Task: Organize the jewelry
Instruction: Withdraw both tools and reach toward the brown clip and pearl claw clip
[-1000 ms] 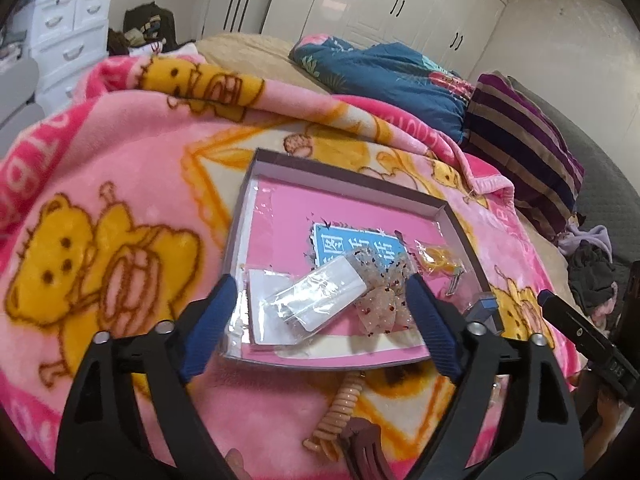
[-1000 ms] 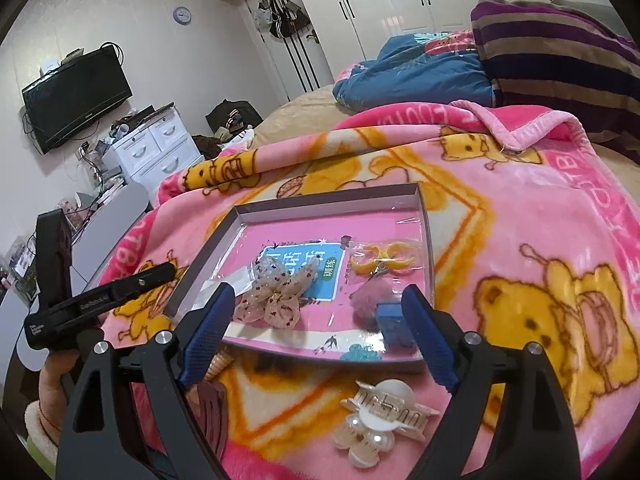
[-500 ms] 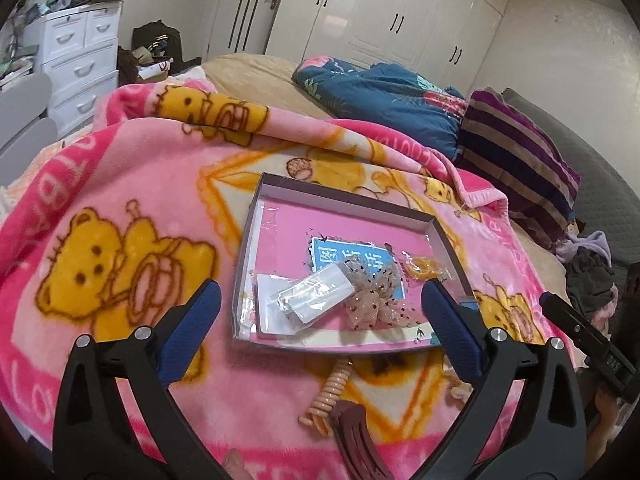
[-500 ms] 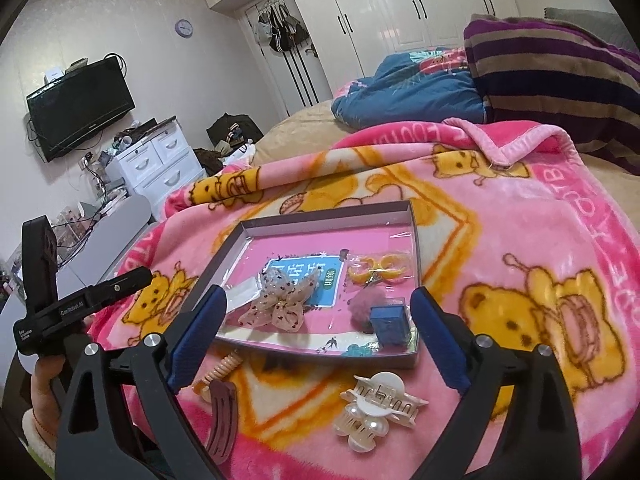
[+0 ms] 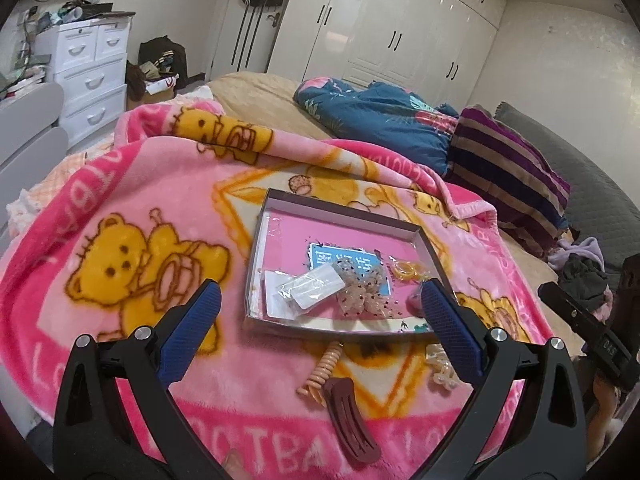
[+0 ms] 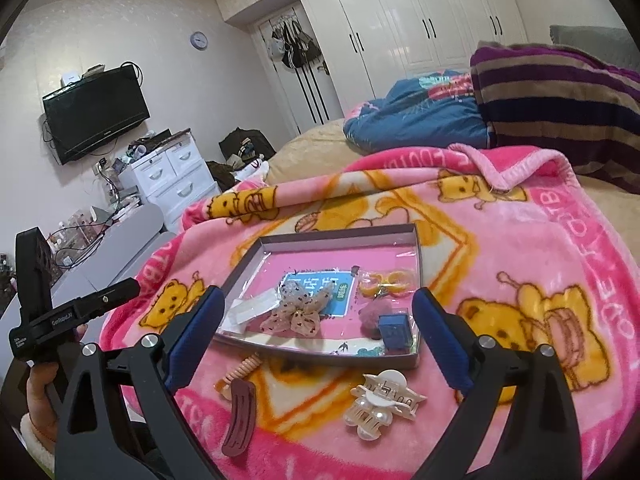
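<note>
I have pulled both grippers back from the box (image 5: 256, 272), and my left gripper (image 5: 320, 328) and right gripper (image 6: 316, 332) hang wide open, empty. With the lace bow (image 6: 298, 312) lying inside it, three pieces wait outside its near edge: pearl claw clip (image 6: 382, 404), maroon clip (image 6: 240, 416), peach coil tie (image 6: 238, 372).

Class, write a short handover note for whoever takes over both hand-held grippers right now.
Left hand-held gripper: open, empty. Right hand-held gripper: open, empty.
In the box: bow, orange rings, blue cube, packets.
Left on the blanket in front of the box: pearl claw clip, brown clip, peach coil tie.
To do: put those three in the box.
</note>
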Available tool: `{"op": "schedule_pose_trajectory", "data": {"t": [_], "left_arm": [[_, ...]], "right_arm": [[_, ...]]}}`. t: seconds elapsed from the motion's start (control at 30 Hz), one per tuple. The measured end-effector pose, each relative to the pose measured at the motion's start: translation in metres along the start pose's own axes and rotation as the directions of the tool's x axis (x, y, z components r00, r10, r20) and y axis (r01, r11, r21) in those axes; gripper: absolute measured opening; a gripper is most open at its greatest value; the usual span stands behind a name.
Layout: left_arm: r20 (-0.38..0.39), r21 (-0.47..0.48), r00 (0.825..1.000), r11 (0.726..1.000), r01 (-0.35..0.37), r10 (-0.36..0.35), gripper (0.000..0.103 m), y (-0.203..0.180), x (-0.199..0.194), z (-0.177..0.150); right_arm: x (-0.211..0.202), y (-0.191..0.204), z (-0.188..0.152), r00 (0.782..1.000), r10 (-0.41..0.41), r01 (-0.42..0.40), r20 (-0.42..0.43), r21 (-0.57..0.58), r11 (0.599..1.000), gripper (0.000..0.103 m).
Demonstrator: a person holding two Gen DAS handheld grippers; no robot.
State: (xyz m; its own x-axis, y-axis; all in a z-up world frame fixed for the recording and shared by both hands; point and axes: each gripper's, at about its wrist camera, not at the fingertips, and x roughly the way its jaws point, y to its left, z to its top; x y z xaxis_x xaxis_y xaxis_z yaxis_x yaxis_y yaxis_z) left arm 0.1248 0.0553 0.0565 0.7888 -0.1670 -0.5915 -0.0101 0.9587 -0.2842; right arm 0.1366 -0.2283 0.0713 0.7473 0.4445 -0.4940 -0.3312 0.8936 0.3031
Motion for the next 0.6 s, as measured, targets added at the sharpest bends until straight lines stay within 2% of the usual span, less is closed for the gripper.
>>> {"op": "schedule_pose_trajectory", "data": {"t": [0.6], "left_arm": [[0.029, 0.041, 1.0, 0.999, -0.002, 0.001, 0.094, -0.025, -0.044, -0.008]], "right_arm": [[-0.046, 0.018, 0.008, 0.998, 0.026, -0.023, 0.06, -0.056, 0.998, 0.098]]}}
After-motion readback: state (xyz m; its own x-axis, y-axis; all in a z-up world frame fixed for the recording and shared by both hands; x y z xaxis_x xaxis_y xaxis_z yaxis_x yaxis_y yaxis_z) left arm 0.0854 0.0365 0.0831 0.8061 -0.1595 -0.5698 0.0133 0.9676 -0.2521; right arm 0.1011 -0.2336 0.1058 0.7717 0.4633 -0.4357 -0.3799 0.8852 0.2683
